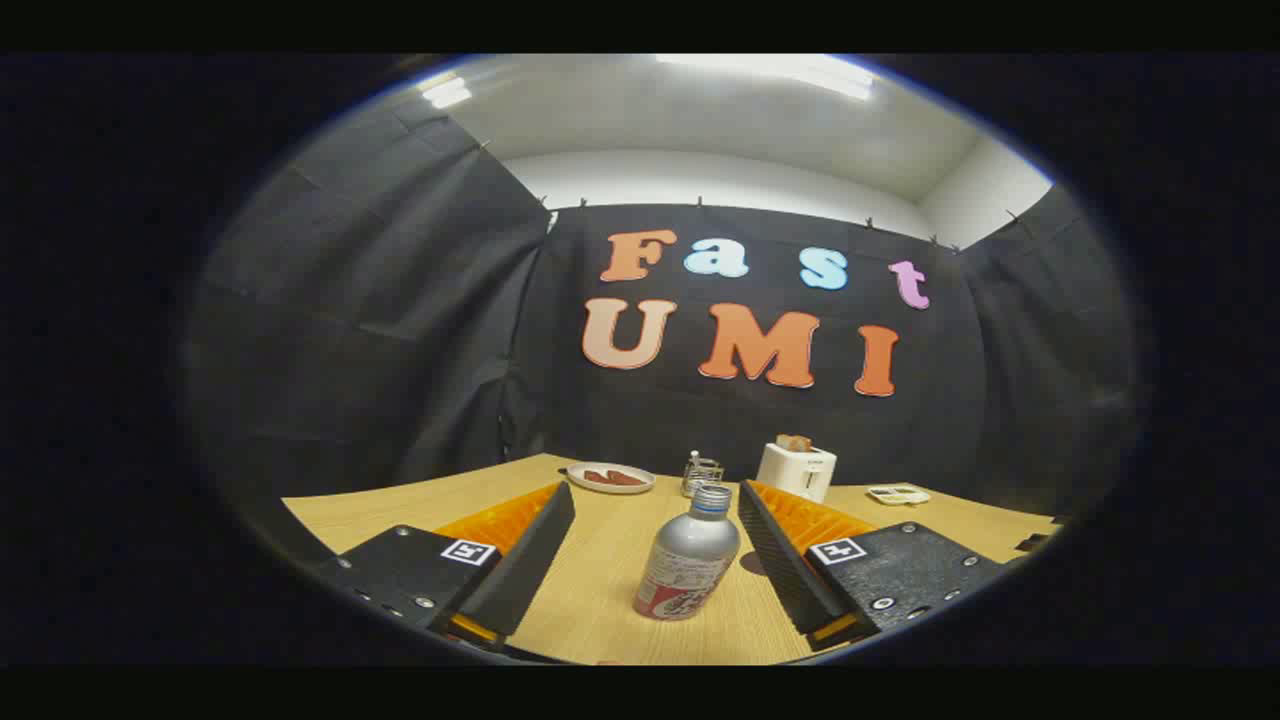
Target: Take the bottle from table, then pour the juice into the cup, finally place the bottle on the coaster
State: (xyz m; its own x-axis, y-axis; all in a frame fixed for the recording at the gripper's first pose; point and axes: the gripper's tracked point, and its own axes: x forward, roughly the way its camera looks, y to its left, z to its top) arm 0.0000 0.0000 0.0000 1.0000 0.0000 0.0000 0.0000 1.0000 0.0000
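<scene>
Your gripper (648, 505): jaws wide, both fingers clear of everything, held low over the table (420, 505).

Bottle (689, 556): silver body, label round its lower part, cap on. It stands upright on the table between your two fingers, nearer the right one, touching neither.

Plate (611, 478): pale, at the far side of the table, beyond the left finger; something reddish lies in it.

Wire holder (702, 474): small, just right of the plate, directly beyond the bottle. What it carries is too small to tell.

Toaster (796, 468): white, far right of centre, with a brownish slice showing at its top.

Small tray (898, 494): pale, flat, right of the toaster and well apart from the bottle.

Table: light wood, bare between your fingers apart from the bottle.
</scene>
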